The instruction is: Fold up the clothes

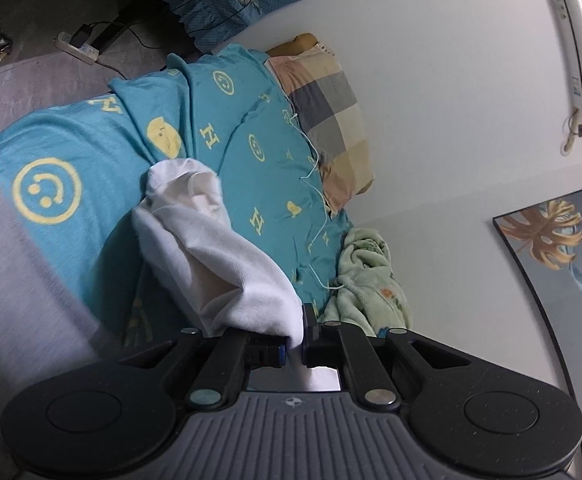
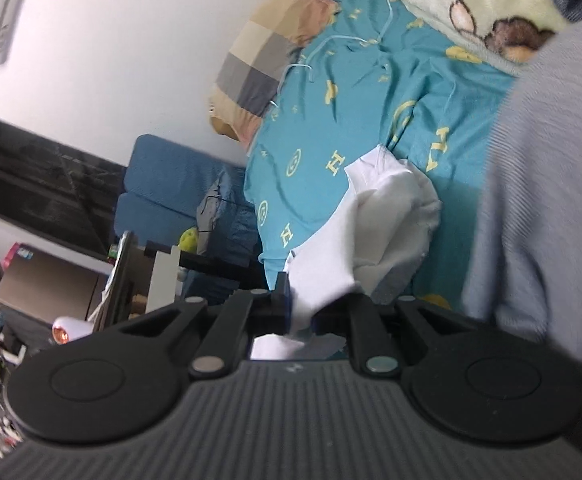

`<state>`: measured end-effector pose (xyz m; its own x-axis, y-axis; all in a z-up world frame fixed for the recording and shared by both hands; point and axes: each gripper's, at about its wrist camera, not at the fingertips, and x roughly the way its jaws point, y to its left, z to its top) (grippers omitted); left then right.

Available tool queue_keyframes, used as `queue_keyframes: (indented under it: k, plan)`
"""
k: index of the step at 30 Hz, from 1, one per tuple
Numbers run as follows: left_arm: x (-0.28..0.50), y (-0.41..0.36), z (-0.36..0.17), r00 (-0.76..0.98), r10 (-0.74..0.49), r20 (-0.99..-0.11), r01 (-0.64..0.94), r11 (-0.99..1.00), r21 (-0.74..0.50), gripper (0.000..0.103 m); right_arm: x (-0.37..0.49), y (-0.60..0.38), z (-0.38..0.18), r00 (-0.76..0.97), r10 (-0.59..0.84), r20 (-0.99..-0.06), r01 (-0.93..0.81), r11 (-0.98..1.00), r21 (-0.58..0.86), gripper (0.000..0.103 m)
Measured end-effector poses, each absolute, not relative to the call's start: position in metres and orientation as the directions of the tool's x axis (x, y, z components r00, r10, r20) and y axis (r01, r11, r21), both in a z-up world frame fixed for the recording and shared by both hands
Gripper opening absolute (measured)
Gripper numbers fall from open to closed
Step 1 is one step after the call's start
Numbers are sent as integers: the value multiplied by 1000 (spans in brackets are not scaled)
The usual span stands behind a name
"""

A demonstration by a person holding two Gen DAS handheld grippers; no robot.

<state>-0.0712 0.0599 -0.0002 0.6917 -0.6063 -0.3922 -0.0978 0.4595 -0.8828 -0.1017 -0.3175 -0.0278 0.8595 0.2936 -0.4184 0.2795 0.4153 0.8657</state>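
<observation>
My left gripper [image 1: 296, 340] and right gripper [image 2: 303, 312] are both clamped nearly closed on the white garment [image 1: 211, 248], which sags toward twelve o'clock onto the teal bedsheet [image 1: 259, 128]. I should spread my hands evenly to tension the edge before laying it flat.

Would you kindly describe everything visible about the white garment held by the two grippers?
The white garment is a soft, knit-looking cloth, plain and unprinted, bunched and creased rather than spread flat. The left gripper and the right gripper are each shut on an edge of it, so it hangs in folds between them above the teal bedsheet. Its far end shows a hemmed opening, perhaps a neck or sleeve. Whether that far end rests on the sheet cannot be told.
</observation>
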Motion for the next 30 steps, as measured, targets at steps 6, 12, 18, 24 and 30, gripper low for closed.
queue_keyframes:
  k: [6,12,18,24,30]
  plan:
    - [15,39,2,693,-591,-414,-91,497,-863,7,-34,-333,-25,842,288,-455,326,400,856,13]
    - [101,27,-31,663,-597,-451,-122,508,-852,7,51,-350,-51,796,299,-526,398,397,827,13]
    - [171,24,-87,622,-616,-483,-188,481,-856,7,107,-357,-92,736,311,-601,484,379,789,13]
    - [207,19,-121,602,-605,-522,-188,528,-828,8,141,-360,-130,692,321,-647,538,368,758,14]
    - [218,11,-128,591,-591,-549,-122,608,-785,9,146,-354,-137,665,302,-683,548,423,721,15]
